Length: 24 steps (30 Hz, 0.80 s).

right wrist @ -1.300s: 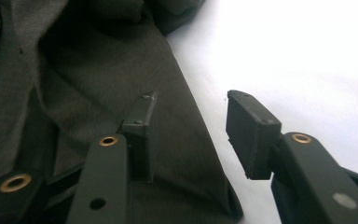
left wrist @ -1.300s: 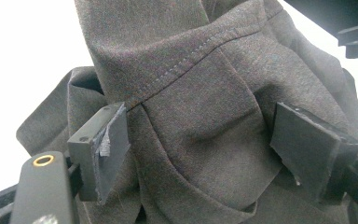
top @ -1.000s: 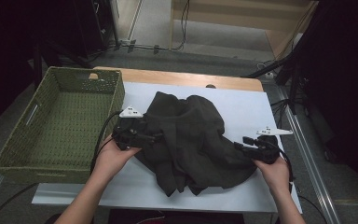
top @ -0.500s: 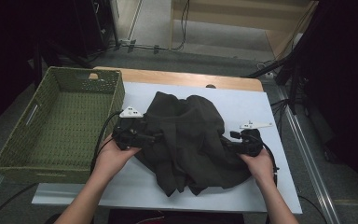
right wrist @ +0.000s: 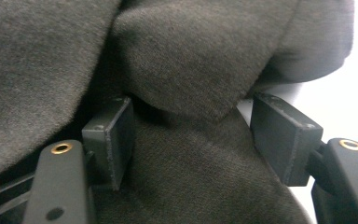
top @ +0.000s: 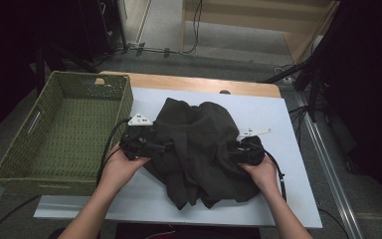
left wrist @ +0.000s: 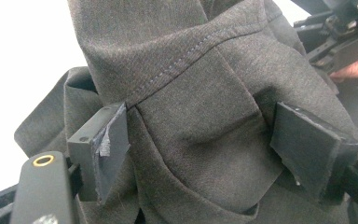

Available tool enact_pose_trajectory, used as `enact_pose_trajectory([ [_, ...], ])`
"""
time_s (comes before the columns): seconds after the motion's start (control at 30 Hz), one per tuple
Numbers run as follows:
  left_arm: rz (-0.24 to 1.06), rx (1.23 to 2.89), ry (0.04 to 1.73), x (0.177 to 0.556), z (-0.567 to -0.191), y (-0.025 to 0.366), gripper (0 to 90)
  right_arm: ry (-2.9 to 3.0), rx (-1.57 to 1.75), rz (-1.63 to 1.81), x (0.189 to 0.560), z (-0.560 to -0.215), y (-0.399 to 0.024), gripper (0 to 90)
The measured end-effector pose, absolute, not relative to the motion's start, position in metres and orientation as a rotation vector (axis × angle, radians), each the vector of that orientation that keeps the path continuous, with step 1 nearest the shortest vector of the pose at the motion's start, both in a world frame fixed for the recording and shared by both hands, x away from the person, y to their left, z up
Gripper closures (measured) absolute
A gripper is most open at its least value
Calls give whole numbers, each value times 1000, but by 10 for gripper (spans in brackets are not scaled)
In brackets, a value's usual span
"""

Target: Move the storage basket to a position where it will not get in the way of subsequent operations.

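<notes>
A dark grey-brown garment (top: 199, 144) lies crumpled on the white table top (top: 283, 124). My left gripper (top: 165, 146) is at its left edge, and my right gripper (top: 233, 152) is pushed into its right edge. In the left gripper view the gripper (left wrist: 205, 140) stands wide, with a stitched fold of the garment (left wrist: 191, 70) between its pads, not squeezed. The right gripper (right wrist: 191, 135) straddles a ridge of the cloth (right wrist: 182, 56). Its jaws have just been opening and the pads stand off the cloth. The other gripper (left wrist: 340, 32) and a hand show at the left gripper view's top right.
A green woven basket (top: 125, 104) stands to the left of the garment, close to my left gripper. A strip of wooden table (top: 194, 83) runs along the back. Cables trail from both grippers toward the front edge. Bare white surface lies to the right of the garment.
My right hand has moved left from the table's right side onto the garment's right edge. My left hand and its gripper have stayed put.
</notes>
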<state>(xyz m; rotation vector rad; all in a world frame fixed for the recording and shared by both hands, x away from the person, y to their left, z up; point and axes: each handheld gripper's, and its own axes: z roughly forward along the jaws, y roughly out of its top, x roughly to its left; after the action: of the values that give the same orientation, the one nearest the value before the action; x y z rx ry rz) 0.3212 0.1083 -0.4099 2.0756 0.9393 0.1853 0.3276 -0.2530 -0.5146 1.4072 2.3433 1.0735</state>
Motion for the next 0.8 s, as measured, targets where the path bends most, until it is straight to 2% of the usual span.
enact_pose_trajectory([
  [0.17, 188, 2077, 940, 321, -410, 108, 207, 2324, 1321, 984, 324, -519, -241, 405],
  [0.37, 189, 2078, 940, 321, -410, 108, 207, 2324, 1327, 1041, 320, -519, -238, 728],
  [0.43, 189, 2080, 940, 321, -410, 108, 207, 2333, 1380, 1062, 322, -518, -241, 803],
  [0.57, 184, 2073, 938, 321, -409, 109, 207, 2328, 1434, 1003, 327, -509, -246, 838],
  [0.8, 183, 2072, 939, 321, -409, 109, 207, 2200, 1493, 1010, 324, -487, -281, 844],
])
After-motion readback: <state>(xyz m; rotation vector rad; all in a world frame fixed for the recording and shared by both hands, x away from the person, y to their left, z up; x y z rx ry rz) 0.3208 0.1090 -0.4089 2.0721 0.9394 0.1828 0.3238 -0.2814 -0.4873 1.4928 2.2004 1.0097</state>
